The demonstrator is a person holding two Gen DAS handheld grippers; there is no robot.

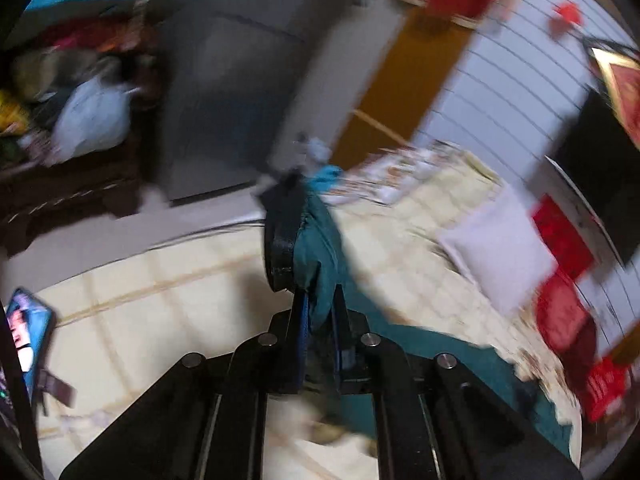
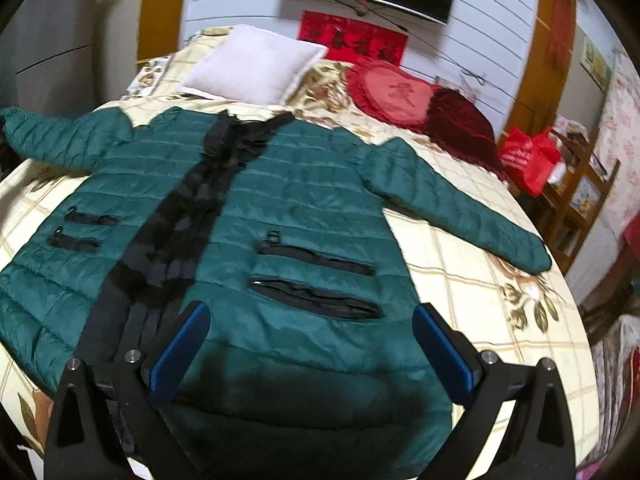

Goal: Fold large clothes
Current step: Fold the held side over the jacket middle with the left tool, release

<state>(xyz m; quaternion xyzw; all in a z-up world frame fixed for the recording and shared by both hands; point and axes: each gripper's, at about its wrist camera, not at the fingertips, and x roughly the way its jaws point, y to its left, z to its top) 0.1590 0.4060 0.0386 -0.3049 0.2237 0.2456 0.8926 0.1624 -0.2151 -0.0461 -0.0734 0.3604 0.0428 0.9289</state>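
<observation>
Jacket [image 2: 256, 216], a large teal puffer, lies front-up on the bed [image 2: 480, 280], spread nearly flat with its collar toward the white pillow [image 2: 256, 66] and its hem toward the right gripper [image 2: 308, 356]. Laid open like this, every panel is reachable, which suits folding: sleeves first, body after, by my reading.

Its shell is a thin, slightly shiny fabric, stitched in horizontal bands that puff between the seams. A dark lining shows along the open front as a ragged black stripe running from collar to hem. Black zipped pocket slits cross the body on each side of that stripe. One sleeve stretches away from the pillow toward the bed's right edge; the other reaches out to the left of the pillow.

The right gripper hovers over the hem with its jaws wide apart, blue pads showing, and nothing between them.

The left gripper [image 1: 316, 280] has its jaws closed tight on a bunch of teal cloth [image 1: 316, 256], pinched into a narrow gathered ridge. From that pinch the cloth hangs back down to the bed, left of the pillow in the left wrist view. Which part of the jacket it is, that blurred view cannot say for sure; it is probably the left sleeve end. The soft, light padding should drape and slide easily.
</observation>
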